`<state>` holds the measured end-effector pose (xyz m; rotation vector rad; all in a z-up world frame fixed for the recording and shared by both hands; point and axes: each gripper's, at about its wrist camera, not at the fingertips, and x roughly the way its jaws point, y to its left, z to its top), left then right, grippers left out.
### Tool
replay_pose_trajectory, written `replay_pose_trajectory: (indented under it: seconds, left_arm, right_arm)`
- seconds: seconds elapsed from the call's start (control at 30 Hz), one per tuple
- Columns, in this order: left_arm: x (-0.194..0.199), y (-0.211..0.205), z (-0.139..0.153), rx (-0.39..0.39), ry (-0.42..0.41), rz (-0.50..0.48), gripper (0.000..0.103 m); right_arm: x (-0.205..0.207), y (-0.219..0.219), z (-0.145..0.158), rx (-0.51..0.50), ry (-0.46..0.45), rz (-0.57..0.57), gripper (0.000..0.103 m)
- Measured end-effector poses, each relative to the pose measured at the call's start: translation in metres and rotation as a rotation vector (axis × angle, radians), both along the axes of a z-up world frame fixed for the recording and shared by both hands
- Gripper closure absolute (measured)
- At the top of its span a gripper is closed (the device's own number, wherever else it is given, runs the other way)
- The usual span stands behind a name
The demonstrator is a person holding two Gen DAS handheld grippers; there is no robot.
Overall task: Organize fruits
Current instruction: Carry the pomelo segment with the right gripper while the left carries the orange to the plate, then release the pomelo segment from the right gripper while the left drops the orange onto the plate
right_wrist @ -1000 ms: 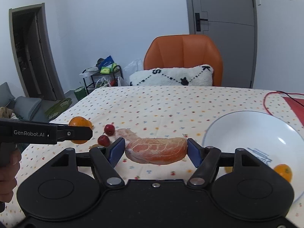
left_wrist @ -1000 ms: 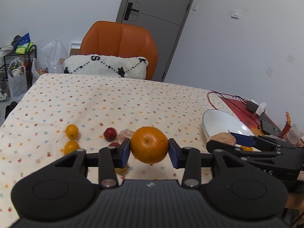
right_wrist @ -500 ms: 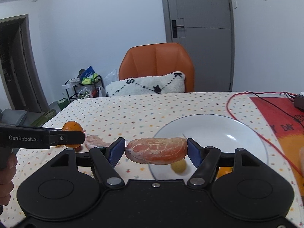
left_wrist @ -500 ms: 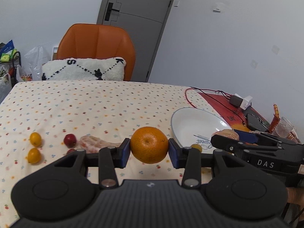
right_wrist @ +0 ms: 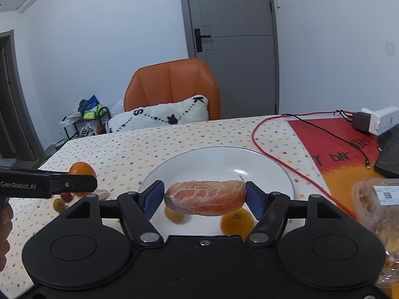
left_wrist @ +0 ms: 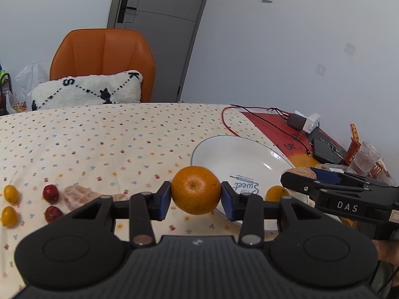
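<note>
My left gripper [left_wrist: 196,194] is shut on a round orange [left_wrist: 195,189], held above the table just left of the white plate [left_wrist: 224,149]. My right gripper [right_wrist: 205,198] is shut on a peeled pink grapefruit segment [right_wrist: 205,197], which hangs over the white plate [right_wrist: 224,159]. In the plate lie a small orange [right_wrist: 237,221] and a small yellow fruit [right_wrist: 173,214]. On the tablecloth at the left rest two kumquats [left_wrist: 10,205], two red fruits [left_wrist: 51,200] and another peeled segment [left_wrist: 82,196].
A red cable [right_wrist: 274,159], a charger [right_wrist: 374,120] and a dark device [left_wrist: 323,150] lie on the red mat to the right. A clear plastic container [right_wrist: 374,224] stands at the near right. An orange chair [left_wrist: 104,59] with a pillow is behind the table.
Both grippers have swung to the right with their fruit. The plate now lies straight under the right gripper and close beside the left one; the loose fruits have slid to the left edge.
</note>
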<state>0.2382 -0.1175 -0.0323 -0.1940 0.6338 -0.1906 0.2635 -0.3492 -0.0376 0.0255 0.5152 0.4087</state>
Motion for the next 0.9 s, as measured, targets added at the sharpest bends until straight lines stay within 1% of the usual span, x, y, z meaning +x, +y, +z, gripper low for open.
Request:
replay_pose_trajectory:
  seconds: [0.17, 0.47, 0.57, 0.67, 0.77, 0.87, 0.9]
  left_arm:
    - [0.012, -0.011, -0.002, 0.011, 0.013, -0.013, 0.062]
    - [0.038, -0.027, -0.012, 0.023, 0.047, -0.033, 0.062]
    - [0.046, -0.031, -0.015, 0.025, 0.058, -0.038, 0.062]
    - [0.051, -0.034, -0.018, 0.027, 0.064, -0.042, 0.062]
    - [0.056, -0.035, -0.021, 0.023, 0.075, -0.041, 0.062]
    - [0.058, -0.038, -0.022, 0.032, 0.073, -0.050, 0.061]
    - [0.057, -0.039, -0.021, 0.041, 0.060, -0.046, 0.061]
  right_arm:
    - [0.008, -0.014, -0.006, 0.016, 0.012, -0.026, 0.035]
    - [0.028, -0.029, -0.017, 0.040, 0.040, -0.049, 0.035]
    - [0.034, -0.033, -0.020, 0.062, 0.050, -0.055, 0.035]
    - [0.041, -0.035, -0.025, 0.068, 0.072, -0.058, 0.033]
    - [0.041, -0.037, -0.027, 0.076, 0.068, -0.055, 0.031]
    - [0.041, -0.039, -0.026, 0.076, 0.068, -0.054, 0.031]
    - [0.042, -0.040, -0.026, 0.076, 0.069, -0.052, 0.031]
